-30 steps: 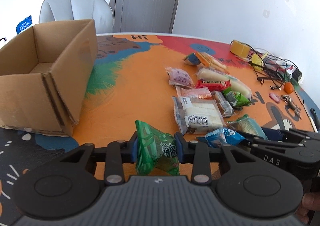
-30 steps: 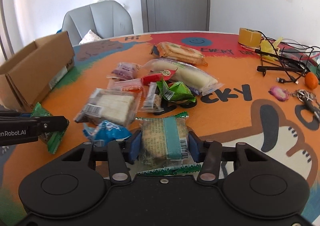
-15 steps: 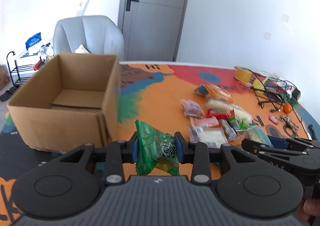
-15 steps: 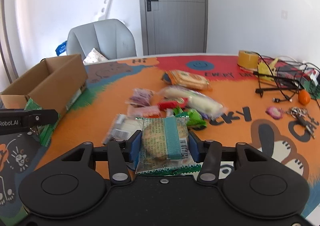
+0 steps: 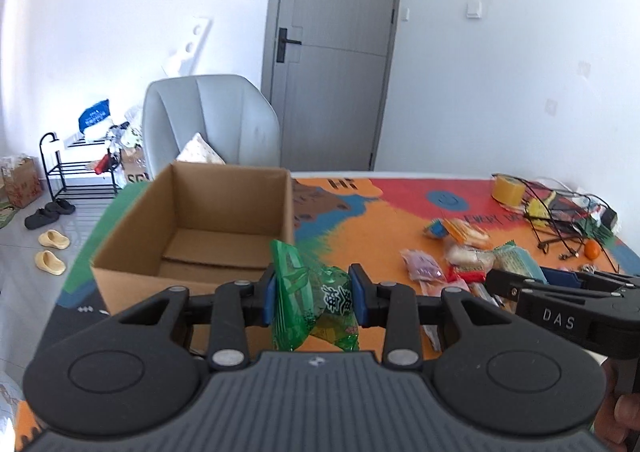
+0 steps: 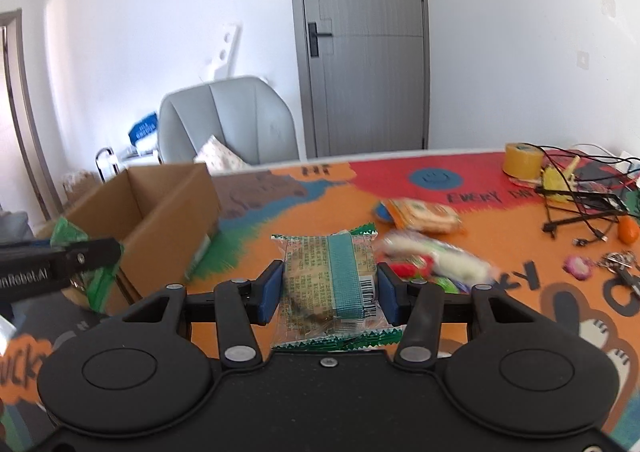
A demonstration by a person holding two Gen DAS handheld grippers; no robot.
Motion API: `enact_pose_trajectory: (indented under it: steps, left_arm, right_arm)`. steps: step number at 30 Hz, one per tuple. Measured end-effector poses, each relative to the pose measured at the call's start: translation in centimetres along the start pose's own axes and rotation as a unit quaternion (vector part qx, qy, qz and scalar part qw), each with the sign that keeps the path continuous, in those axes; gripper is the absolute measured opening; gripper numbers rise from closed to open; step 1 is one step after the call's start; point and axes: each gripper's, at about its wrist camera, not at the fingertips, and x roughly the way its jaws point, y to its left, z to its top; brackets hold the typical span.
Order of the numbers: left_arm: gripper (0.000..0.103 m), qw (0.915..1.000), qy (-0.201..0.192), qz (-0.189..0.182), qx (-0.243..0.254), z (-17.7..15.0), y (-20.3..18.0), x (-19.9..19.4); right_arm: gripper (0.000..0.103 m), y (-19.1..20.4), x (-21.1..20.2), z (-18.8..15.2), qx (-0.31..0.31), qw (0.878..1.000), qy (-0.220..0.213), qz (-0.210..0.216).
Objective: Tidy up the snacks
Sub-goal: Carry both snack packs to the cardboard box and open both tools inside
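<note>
My left gripper point(image 5: 314, 294) is shut on a green snack packet point(image 5: 310, 300) and holds it in the air just in front of the near right corner of an open, empty cardboard box point(image 5: 192, 228). My right gripper point(image 6: 330, 288) is shut on a flat cracker packet with a teal stripe point(image 6: 330, 280), raised above the table. In the right wrist view the box point(image 6: 160, 212) is at the left, with the left gripper and its green packet point(image 6: 86, 272) beside it. Several loose snacks point(image 5: 460, 256) lie on the table to the right; they also show in the right wrist view point(image 6: 424, 236).
The colourful table mat point(image 6: 460, 180) covers the table. A yellow tape roll point(image 6: 522, 160), black cables point(image 6: 580, 208), a small orange point(image 6: 628, 230) and keys point(image 6: 618, 266) lie at the far right. A grey chair point(image 5: 208, 120) stands behind the box.
Both grippers have risen from the table with their packets and moved left toward the box. The box interior now shows in the left wrist view.
</note>
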Motion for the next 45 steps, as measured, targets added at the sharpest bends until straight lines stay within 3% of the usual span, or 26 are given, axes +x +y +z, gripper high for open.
enact_pose_trajectory:
  steps: [9, 23, 38, 45]
  left_arm:
    - [0.035, 0.9993, -0.024, 0.030, 0.001, 1.3, 2.7, -0.2]
    - [0.035, 0.9980, -0.042, 0.046, -0.012, 2.9, 5.9, 1.0]
    - [0.036, 0.9971, -0.010, 0.062, -0.042, 3.6, 9.6, 4.4]
    - [0.040, 0.9952, -0.008, 0.075, -0.062, 3.8, 11.1, 3.7]
  right_arm:
    - [0.049, 3.0, 0.6, 1.3, -0.005, 0.999, -0.023, 0.022]
    - [0.049, 6.1, 2.4, 3.4, -0.010, 0.998, -0.033, 0.056]
    - [0.049, 9.6, 5.5, 4.6, -0.014, 0.995, -0.025, 0.094]
    - [0.049, 10.9, 6.8, 4.7, -0.015, 0.993, -0.012, 0.115]
